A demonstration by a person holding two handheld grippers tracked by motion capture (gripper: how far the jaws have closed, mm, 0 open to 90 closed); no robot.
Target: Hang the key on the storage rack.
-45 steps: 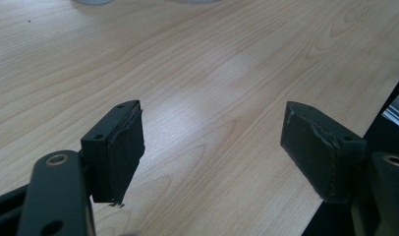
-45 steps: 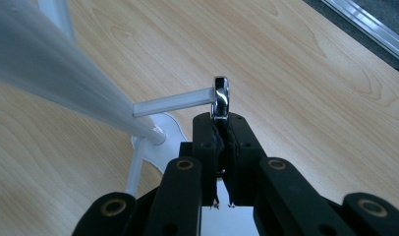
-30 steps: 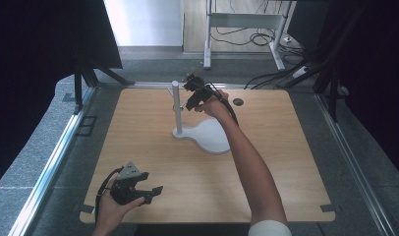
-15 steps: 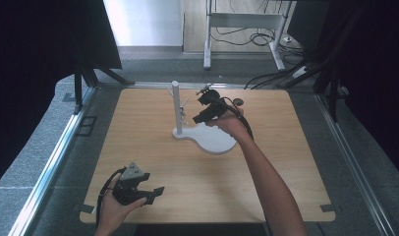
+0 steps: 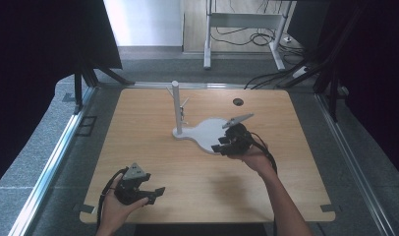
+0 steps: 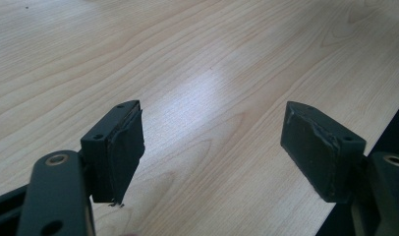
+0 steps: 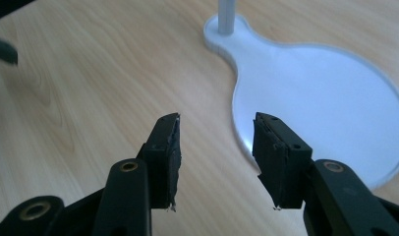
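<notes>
Here the white stand (image 5: 207, 132) is set mid-counter (image 5: 138, 132), where both hands can reach it. The right tongs (image 5: 226, 145) are held spread and empty at its base edge; the left tongs (image 5: 151, 192) are parked spread near the front edge.

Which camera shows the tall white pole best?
The high view: the pole stands whole on its white base, pegs sticking out. The right gripper view catches just the pole's foot. The left gripper view looks at bare table.

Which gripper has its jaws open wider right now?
The left gripper, near the table's front edge: its jaws stand far apart over bare wood. The right gripper, by the white stand base, shows a narrower gap.
</notes>
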